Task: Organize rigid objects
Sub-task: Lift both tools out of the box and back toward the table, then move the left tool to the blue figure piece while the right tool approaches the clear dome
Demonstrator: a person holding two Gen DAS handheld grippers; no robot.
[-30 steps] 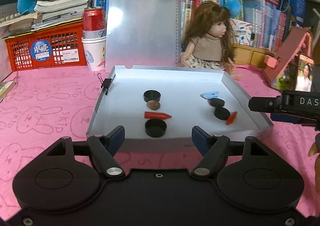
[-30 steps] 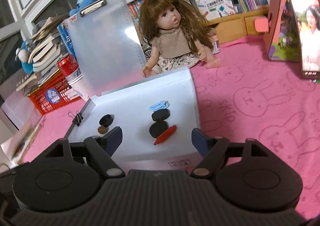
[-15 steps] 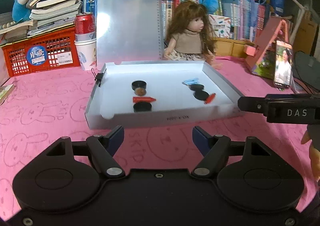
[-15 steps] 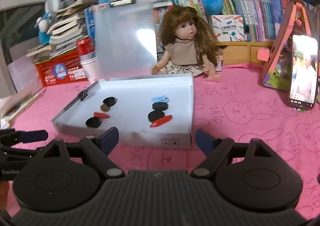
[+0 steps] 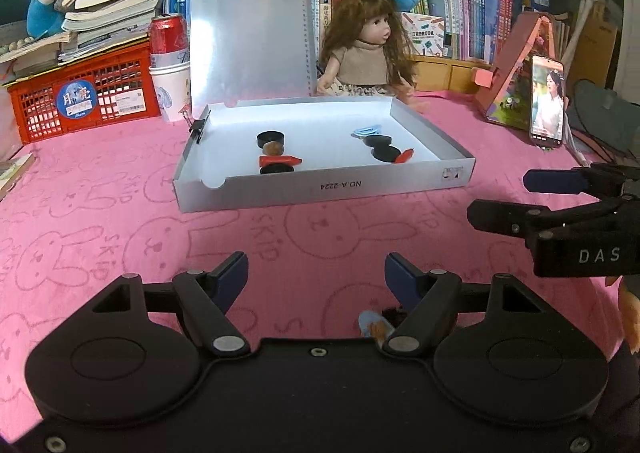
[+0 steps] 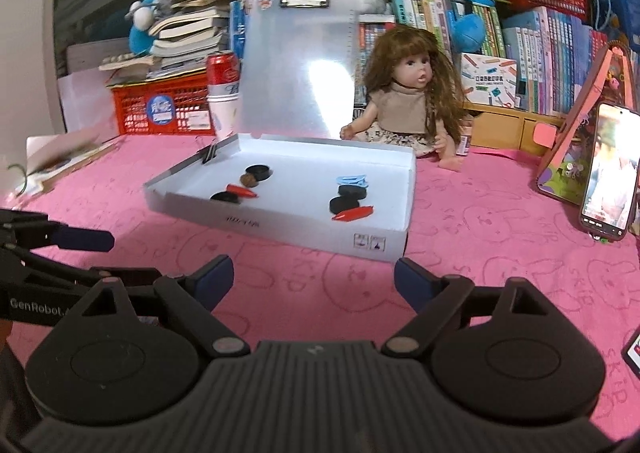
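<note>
A shallow white box tray (image 5: 320, 185) lies on the pink cloth. Its left half holds two black discs (image 5: 271, 139), a brown ball (image 5: 273, 149) and a red stick (image 5: 280, 161). Its right half holds a blue clip (image 5: 366, 130), two more black discs (image 5: 386, 153) and a second red stick (image 5: 404, 155). My left gripper (image 5: 316, 277) hovers open and empty over the cloth, well short of the tray. My right gripper (image 6: 314, 277), also short of the tray (image 6: 280, 225), is opening its jaws with nothing between them. It shows at the right edge of the left wrist view as the right gripper (image 5: 508, 199).
Behind the tray stand a clear clipboard (image 5: 248, 33), a doll (image 5: 364, 49), a red crate (image 5: 80, 97) and a can on a paper cup (image 5: 168, 41). A phone (image 5: 546, 101) leans on a pink house stand (image 5: 516, 69) at the right. A small pale-blue item (image 5: 374, 327) lies near my left gripper.
Both grippers have drawn back from the tray, which now looks smaller and farther off. The right wrist view has rolled level, and the right jaws stand a little wider.
</note>
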